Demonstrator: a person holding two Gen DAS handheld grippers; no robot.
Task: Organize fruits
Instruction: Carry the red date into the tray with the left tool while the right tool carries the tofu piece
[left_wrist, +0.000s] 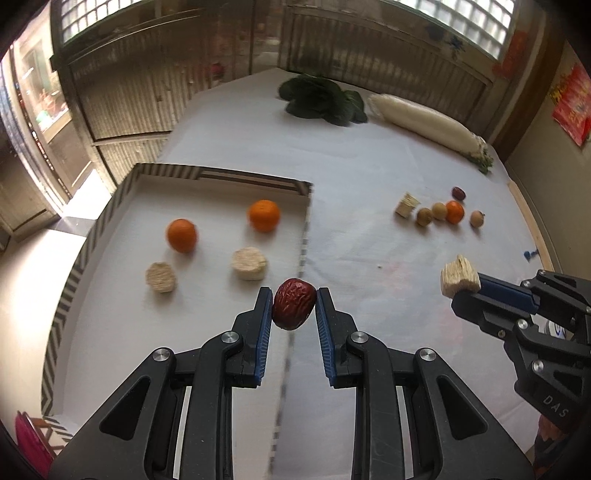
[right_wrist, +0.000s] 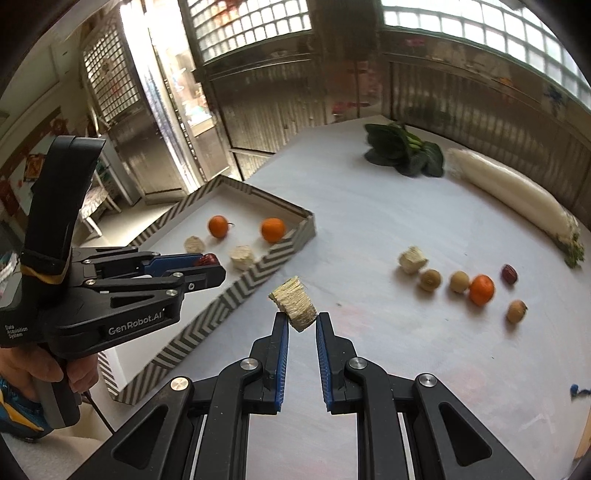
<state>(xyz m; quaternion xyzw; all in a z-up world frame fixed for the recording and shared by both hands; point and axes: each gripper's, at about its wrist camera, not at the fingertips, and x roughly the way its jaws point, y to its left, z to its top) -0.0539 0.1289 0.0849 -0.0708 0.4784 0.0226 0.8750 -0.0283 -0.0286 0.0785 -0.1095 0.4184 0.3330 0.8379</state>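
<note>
My left gripper (left_wrist: 294, 295) is shut on a wrinkled red date (left_wrist: 293, 308), held above the right edge of the striped tray (left_wrist: 66, 295). My right gripper (right_wrist: 301, 317) is shut on a pale fibrous chunk (right_wrist: 293, 308), in the air just right of the tray (right_wrist: 240, 291). Inside the tray lie two oranges (left_wrist: 181, 235) (left_wrist: 264, 215) and two pale chunks (left_wrist: 160, 277) (left_wrist: 249, 263). On the white table to the right sit another pale chunk (right_wrist: 412, 259), three tan longans (right_wrist: 430, 279), an orange (right_wrist: 481, 289) and a second red date (right_wrist: 509, 274).
Dark leafy greens (right_wrist: 404, 155) and a long white radish (right_wrist: 513, 195) lie at the table's far side. A small blue object (right_wrist: 576, 390) rests near the right edge. A person's hand (right_wrist: 44, 373) grips the left tool's handle. Wooden panelling and glass-block windows stand behind.
</note>
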